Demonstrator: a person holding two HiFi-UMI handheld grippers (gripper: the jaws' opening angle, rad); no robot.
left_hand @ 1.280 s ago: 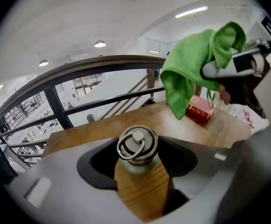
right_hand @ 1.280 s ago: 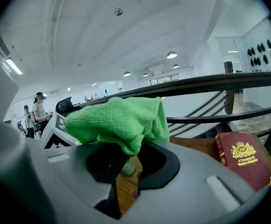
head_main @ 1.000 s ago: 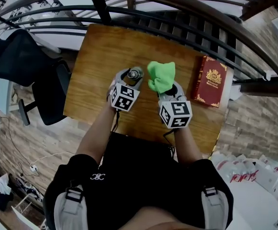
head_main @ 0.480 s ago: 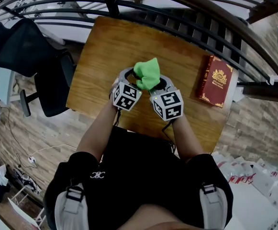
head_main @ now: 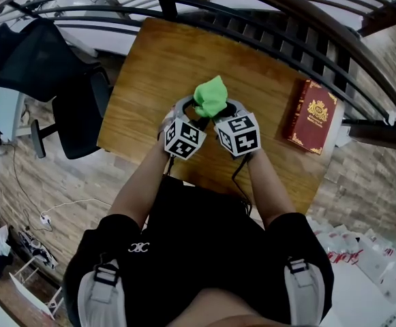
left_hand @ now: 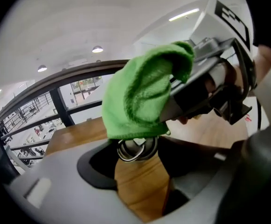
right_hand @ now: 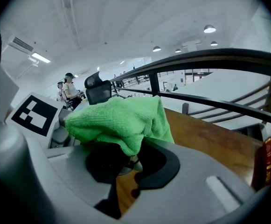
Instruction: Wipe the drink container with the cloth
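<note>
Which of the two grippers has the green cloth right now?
The right gripper: its jaws are shut on the green cloth, which hangs over the drink container. The left gripper clamps that metal container instead.

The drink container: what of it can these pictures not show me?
Left gripper view: the drink container shows only its rim; the green cloth covers its top, the left gripper its body.
Head view: the cloth hides it.
Right gripper view: only a sliver under the cloth.
Label: seen nowhere.

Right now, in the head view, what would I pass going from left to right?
Black chair → left gripper → green cloth → right gripper → red book.
</note>
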